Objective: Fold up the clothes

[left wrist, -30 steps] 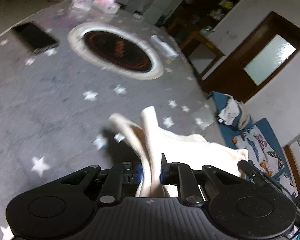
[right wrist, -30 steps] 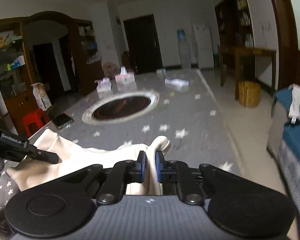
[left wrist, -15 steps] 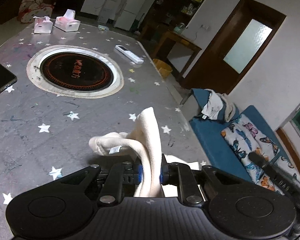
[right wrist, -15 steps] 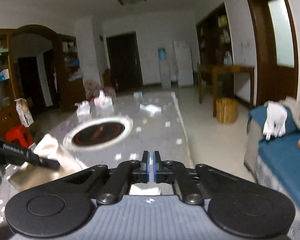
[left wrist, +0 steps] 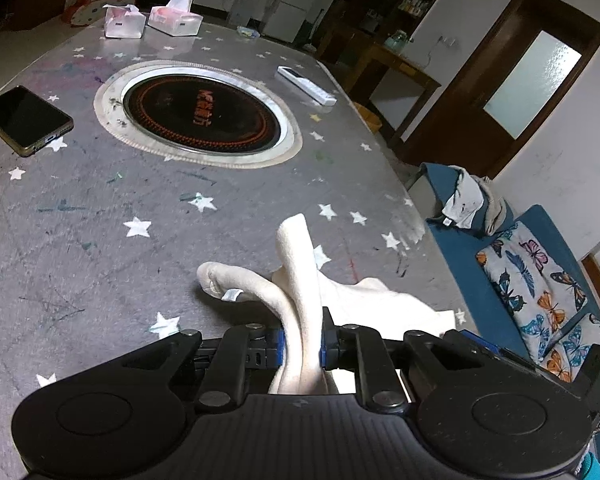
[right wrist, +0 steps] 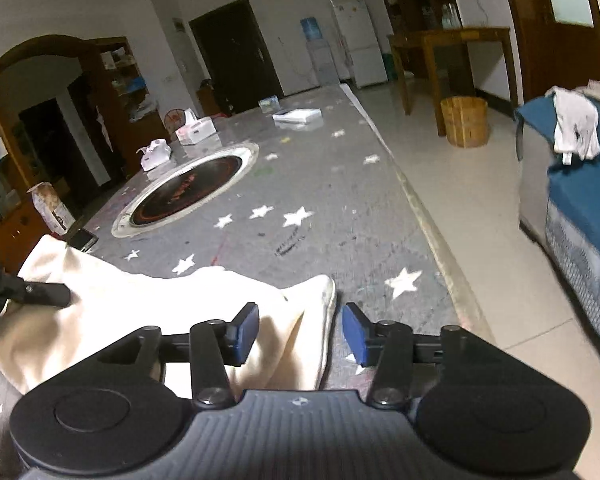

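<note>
Table [right wrist: 340, 208]: right gripper [right wrist: 300, 330] newly off garment [right wrist: 160, 312].

Open table [left wrist: 80, 248] ahead of my left gripper [left wrist: 302, 346]; phone [left wrist: 26, 120] far left, inset burner [left wrist: 198, 114] centre, remote [left wrist: 306, 85] and tissue boxes [left wrist: 148, 20] well beyond. Cream cloth [right wrist: 148, 312] bunched between my tongs; sofa [right wrist: 580, 184] blocks right.

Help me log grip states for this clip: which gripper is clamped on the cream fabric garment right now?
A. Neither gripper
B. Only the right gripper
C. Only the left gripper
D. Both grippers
C. The left gripper has its blue pads pinched on a bunched fold of the cream fabric garment, while the right gripper stands open, its pads apart, with the garment's corner lying between them ungripped.
</note>
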### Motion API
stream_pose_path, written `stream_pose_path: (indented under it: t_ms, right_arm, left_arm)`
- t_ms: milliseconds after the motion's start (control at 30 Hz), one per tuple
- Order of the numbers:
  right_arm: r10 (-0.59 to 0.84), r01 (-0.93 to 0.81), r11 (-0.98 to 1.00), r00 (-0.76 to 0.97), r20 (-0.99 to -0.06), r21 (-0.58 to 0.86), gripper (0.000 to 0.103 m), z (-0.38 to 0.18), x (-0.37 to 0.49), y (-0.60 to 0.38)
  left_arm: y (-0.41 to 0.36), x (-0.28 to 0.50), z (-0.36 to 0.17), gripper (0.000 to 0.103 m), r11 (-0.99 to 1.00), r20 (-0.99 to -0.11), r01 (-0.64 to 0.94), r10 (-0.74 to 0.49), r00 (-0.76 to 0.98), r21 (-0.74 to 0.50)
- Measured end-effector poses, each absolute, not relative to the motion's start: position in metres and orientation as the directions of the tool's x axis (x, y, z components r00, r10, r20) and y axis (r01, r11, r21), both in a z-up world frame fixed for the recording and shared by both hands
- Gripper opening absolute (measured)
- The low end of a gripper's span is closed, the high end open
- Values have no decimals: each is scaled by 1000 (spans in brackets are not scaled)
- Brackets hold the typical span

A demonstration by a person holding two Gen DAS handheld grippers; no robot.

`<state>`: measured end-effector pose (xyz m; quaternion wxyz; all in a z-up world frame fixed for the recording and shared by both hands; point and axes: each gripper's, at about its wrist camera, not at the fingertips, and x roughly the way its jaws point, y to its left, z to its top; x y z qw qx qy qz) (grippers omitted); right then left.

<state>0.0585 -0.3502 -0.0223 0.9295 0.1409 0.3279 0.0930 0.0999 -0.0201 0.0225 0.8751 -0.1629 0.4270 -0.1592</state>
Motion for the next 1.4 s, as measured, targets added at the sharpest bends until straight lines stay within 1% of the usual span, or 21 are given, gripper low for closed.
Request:
stream_pose_path:
  t_ms: [133, 167, 200, 233, 267, 300, 433, 667, 867, 1033, 1400]
  right_arm:
    - [290, -94, 932, 773, -564, 350, 48, -30, 59, -346]
    - [318, -115, 923, 765, -560, 368, 44, -30, 60, -343]
    - [332, -127, 919, 759, -560, 373, 31, -30, 60, -341]
    - [339, -138, 919, 755, -562, 370, 25, -30, 59, -337]
    - [336, -144, 922, 758, -559, 359, 15, -29, 58, -333]
    - [329, -145, 926, 764, -555, 348, 12, -27, 56, -332]
    - [307, -154, 933, 813, -494, 326, 10, -1, 41, -337]
    - [235, -166, 964, 894, -382, 206, 10, 62, 7, -346]
    - [172, -137, 983, 929, -328, 125, 10, 95, -12, -355]
    - [126, -97, 990, 934, -335, 103, 10, 100, -9, -366]
    - [98, -53, 991, 910, -402, 123, 10, 66, 10, -379]
  left_arm:
    - [-20, 102, 17, 16, 902, -707, 130, -406, 579, -412]
    - [-20, 102, 16, 16, 903, -708, 130, -404, 579, -409]
    - [-21, 101, 18, 16, 902, -705, 136, -408, 581, -410]
    - [-22, 100, 20, 16, 901, -701, 141, -411, 583, -411]
    - [-22, 99, 22, 16, 900, -697, 146, -414, 586, -412]
    - [-23, 98, 24, 16, 898, -693, 152, -417, 588, -412]
    - [-27, 95, 32, 16, 893, -677, 173, -431, 596, -415]
    - [-47, 91, 55, 16, 870, -628, 241, -480, 613, -430]
    - [-71, 95, 73, 16, 855, -597, 303, -513, 617, -421]
    - [-90, 104, 78, 16, 852, -594, 335, -521, 613, -402]
    - [-104, 123, 54, 16, 873, -647, 330, -488, 586, -359]
